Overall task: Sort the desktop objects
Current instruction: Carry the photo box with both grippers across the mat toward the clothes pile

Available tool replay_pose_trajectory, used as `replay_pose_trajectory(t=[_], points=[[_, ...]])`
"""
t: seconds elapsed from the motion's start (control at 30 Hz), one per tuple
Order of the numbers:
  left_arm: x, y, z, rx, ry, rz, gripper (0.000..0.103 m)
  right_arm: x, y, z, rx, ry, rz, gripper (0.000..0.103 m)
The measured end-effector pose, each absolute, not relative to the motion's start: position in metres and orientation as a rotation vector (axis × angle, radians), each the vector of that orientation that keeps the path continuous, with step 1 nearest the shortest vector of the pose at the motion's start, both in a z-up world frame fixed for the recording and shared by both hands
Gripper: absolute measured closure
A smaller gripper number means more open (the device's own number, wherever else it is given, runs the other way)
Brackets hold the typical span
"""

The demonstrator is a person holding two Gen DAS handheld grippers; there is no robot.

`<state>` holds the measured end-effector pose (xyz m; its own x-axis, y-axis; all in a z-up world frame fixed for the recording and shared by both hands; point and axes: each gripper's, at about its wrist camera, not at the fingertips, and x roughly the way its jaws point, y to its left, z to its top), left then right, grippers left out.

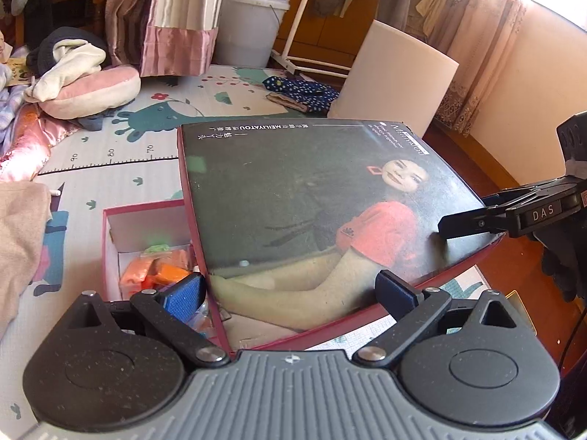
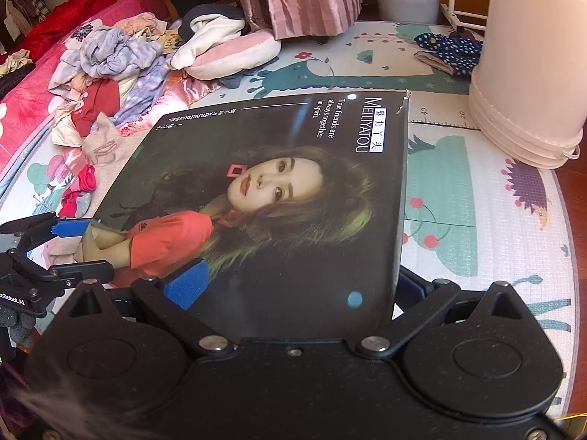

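Your left gripper (image 1: 290,288) sits at the near edge of the box lid (image 1: 312,212), its two blue-padded fingers spread wide, one on each side of the lid's near corner; whether either pad presses the lid you cannot tell. Your right gripper (image 2: 293,282) meets the same lid (image 2: 279,198) from the other side, its blue pads (image 2: 185,286) straddling the near edge with the jaws wide; from the left wrist view its black finger (image 1: 464,224) lies on the lid's right edge, so it looks clamped there, though the lower finger is hidden. The lid, dark with a woman in a red top printed on it, rests tilted over the red box (image 1: 110,242), leaving the box's left part uncovered. Inside that gap lie orange and green packets (image 1: 157,267). The box stands on a patterned play mat (image 1: 110,179). Farther off, a white bucket (image 2: 532,73) stands near the lid's far corner, a polka-dot cloth (image 2: 449,51) beside it, and a pink cushion (image 2: 234,55) with heaped clothes (image 2: 110,58) to the left
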<state>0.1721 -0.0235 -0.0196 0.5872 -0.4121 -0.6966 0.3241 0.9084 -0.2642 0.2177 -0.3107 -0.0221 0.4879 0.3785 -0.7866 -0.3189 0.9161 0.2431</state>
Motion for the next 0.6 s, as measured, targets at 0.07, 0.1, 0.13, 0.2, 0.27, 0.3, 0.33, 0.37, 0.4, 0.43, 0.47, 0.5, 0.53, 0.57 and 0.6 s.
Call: replay_pose_trajectory(t=[0.07,0.1,0.13,0.2,0.27,0.3,0.33,0.37,0.4,0.43,0.47,0.5,0.53,0.57,0.6], points=[[0.181,-0.007,-0.021,-0.135,0.846,-0.421,0.004,0.223,-0.297,-0.023,0.071,0.965,0.434,0.0],[0.185,0.002,-0.022,-0.142,0.848,-0.416,0.004,0.226,-0.29,-0.023,0.071,0.959,0.44,0.0],[0.189,0.01,-0.022,-0.147,0.85,-0.411,0.004,0.229,-0.283,-0.023,0.07,0.954,0.447,0.0],[0.194,0.022,-0.027,-0.15,0.854,-0.401,0.004,0.235,-0.27,-0.024,0.067,0.947,0.461,0.0],[0.199,0.033,-0.031,-0.153,0.857,-0.392,0.004,0.24,-0.259,-0.027,0.066,0.947,0.471,0.0],[0.202,0.039,-0.033,-0.155,0.859,-0.387,0.004,0.243,-0.253,-0.028,0.067,0.947,0.476,0.0],[0.205,0.045,-0.035,-0.157,0.861,-0.382,0.004,0.246,-0.247,-0.03,0.069,0.948,0.48,0.0],[0.207,0.051,-0.037,-0.158,0.863,-0.377,0.004,0.25,-0.241,-0.033,0.074,0.949,0.483,0.0],[0.21,0.057,-0.039,-0.16,0.865,-0.372,0.004,0.253,-0.236,-0.035,0.076,0.95,0.484,0.0],[0.213,0.062,-0.042,-0.161,0.866,-0.368,0.004,0.255,-0.231,-0.038,0.076,0.954,0.487,0.0],[0.215,0.068,-0.044,-0.163,0.868,-0.363,0.004,0.258,-0.225,-0.041,0.073,0.957,0.491,0.0],[0.218,0.074,-0.046,-0.164,0.87,-0.358,0.004,0.26,-0.219,-0.044,0.069,0.958,0.494,0.0],[0.221,0.08,-0.048,-0.167,0.872,-0.353,0.004,0.262,-0.214,-0.047,0.064,0.961,0.497,0.0],[0.223,0.085,-0.053,-0.176,0.875,-0.349,0.004,0.263,-0.208,-0.05,0.058,0.966,0.502,0.0],[0.225,0.089,-0.058,-0.184,0.878,-0.345,0.004,0.265,-0.203,-0.054,0.051,0.968,0.507,0.0]])
